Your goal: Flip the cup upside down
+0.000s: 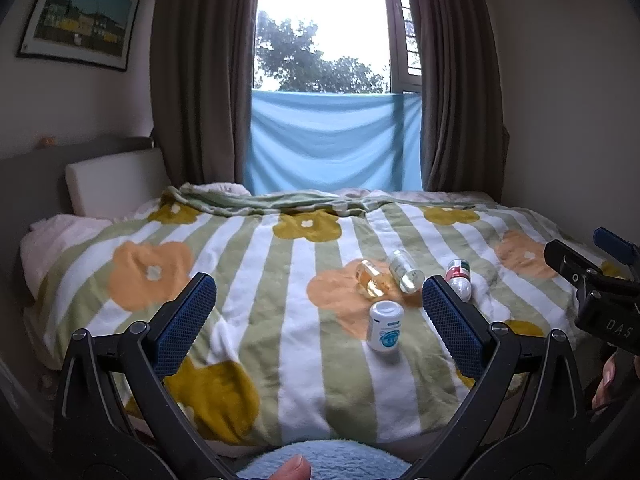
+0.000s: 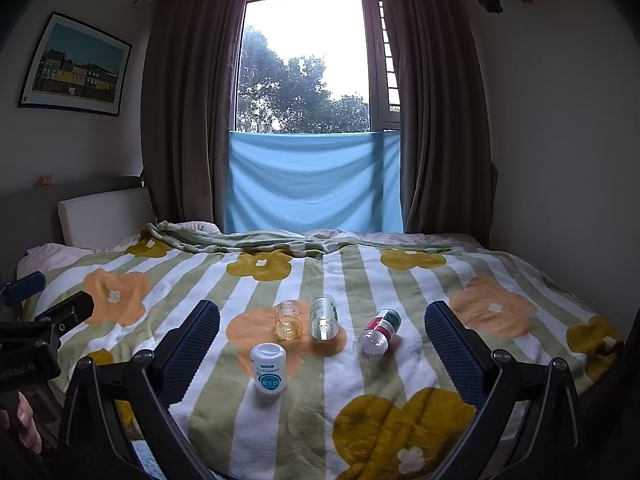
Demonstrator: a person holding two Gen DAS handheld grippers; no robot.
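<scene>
- Left hand-held gripper (image 1: 319, 322) jaws spread wide, nothing between them, hovering off the near edge of the bed (image 1: 100, 336).
- Right hand-held gripper (image 2: 322, 344) same: jaws wide apart, empty, above the near edge.
- White pill bottle (image 2: 268, 368) upright, nearest item, on the striped floral blanket (image 2: 360, 380).
- Just behind it: small amber cup (image 2: 287, 320) lying on its side, mouth toward camera, on an orange flower print, mid-bed.
- Clear bottle with green label (image 2: 324, 317) on its side, just right of the cup; can't tell whether they touch.
- Clear bottle with red/green label (image 2: 378, 333) further right, on its side.
- Far edge: blue cloth (image 2: 314, 182) across the lower window.
</scene>
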